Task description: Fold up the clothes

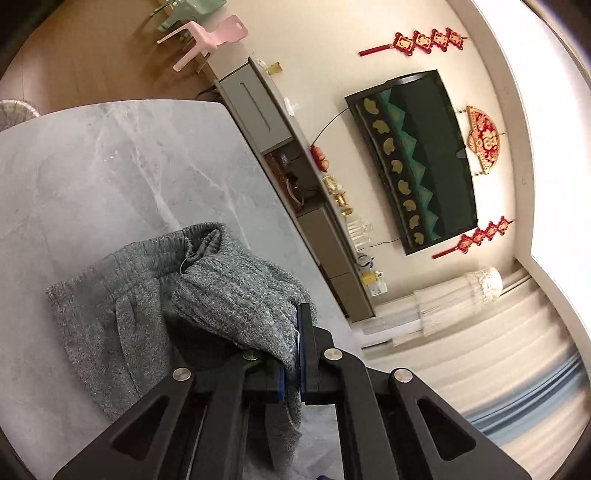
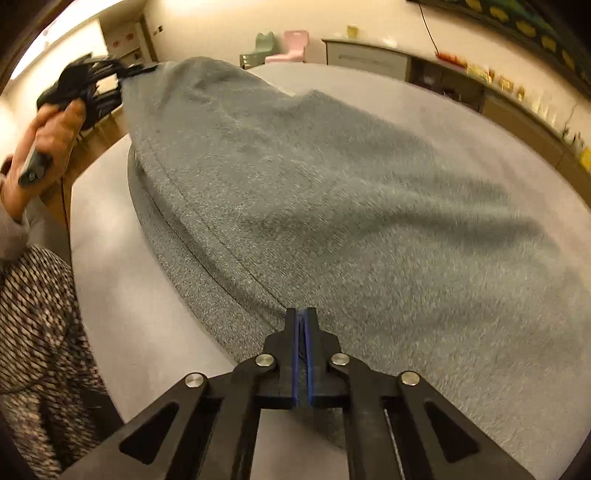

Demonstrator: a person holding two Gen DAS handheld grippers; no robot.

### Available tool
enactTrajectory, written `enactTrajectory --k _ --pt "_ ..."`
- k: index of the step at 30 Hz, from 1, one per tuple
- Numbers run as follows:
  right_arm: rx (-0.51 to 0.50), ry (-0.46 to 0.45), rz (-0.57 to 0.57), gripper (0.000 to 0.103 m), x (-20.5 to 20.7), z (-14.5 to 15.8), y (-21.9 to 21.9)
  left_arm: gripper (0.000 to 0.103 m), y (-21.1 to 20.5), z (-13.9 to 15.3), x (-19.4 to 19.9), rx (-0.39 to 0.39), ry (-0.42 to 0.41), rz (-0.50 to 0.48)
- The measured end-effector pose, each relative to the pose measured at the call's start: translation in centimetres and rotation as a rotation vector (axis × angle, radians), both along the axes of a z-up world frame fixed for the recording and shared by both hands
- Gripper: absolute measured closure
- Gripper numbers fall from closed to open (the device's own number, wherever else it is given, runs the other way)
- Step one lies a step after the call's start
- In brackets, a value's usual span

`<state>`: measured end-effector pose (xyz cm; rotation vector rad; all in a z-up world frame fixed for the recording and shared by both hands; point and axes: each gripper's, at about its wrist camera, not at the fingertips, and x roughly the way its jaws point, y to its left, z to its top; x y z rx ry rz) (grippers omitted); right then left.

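Observation:
Grey knitted trousers (image 1: 147, 295) lie on the grey marble table (image 1: 92, 166), their elastic waistband (image 1: 162, 251) at the far end. My left gripper (image 1: 295, 332) is shut on a raised fold of the trousers, held above the table. In the right wrist view the trousers (image 2: 332, 203) stretch as a lifted sheet from my right gripper (image 2: 302, 317), shut on their near edge, up to the left gripper (image 2: 122, 74) at the far top left, held by the person's hand (image 2: 48, 125).
A pink chair (image 1: 207, 37) and a green chair (image 1: 184, 11) stand on the wooden floor beyond the table. A long sideboard (image 1: 295, 166) with small items runs along the wall under a television (image 1: 417, 155). The person's patterned clothing (image 2: 37, 332) is at the left.

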<state>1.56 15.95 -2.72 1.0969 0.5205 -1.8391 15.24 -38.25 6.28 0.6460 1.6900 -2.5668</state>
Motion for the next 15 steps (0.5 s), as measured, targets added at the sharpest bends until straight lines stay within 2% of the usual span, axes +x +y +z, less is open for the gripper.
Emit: enactTrajectory --k 2,3,5,6,7,10,11,13,15 --pt "-0.005 0.031 0.008 0.101 0.2 1.1 0.7 0.101 0.2 0.1 1.1 -0.022 -0.019 0.007" --pt "-0.013 0.04 0.022 0.101 0.9 1.9 1.3 0.099 0.4 -0.4 1.5 -0.039 -0.08 0.006" --pt "-0.027 0.05 0.065 0.101 2.8 3.1 2.8 0.099 0.8 -2.8 1.7 -0.154 -0.372 0.021" --pt "-0.022 0.039 0.077 0.101 3.2 3.1 3.4 0.1 0.8 -3.9 1.4 -0.192 -0.475 0.025" --pt "-0.009 0.017 0.084 0.101 3.3 2.5 3.5 0.1 0.6 -4.6 1.2 -0.18 -0.5 0.015" --pt "0.042 -0.047 0.08 0.101 1.9 -0.4 1.9 0.096 0.0 -4.7 1.8 -0.154 -0.49 0.047" --pt "0.041 -0.058 0.079 0.101 1.7 -0.7 1.5 0.096 -0.1 -4.5 1.9 -0.135 -0.475 0.058" --pt "0.023 -0.074 0.083 0.1 1.4 -0.8 1.9 0.091 0.0 -4.0 1.9 -0.157 -0.471 0.069" --pt "0.01 -0.084 0.106 0.091 0.7 0.2 2.3 0.09 0.3 -3.4 2.2 -0.181 -0.48 0.091"
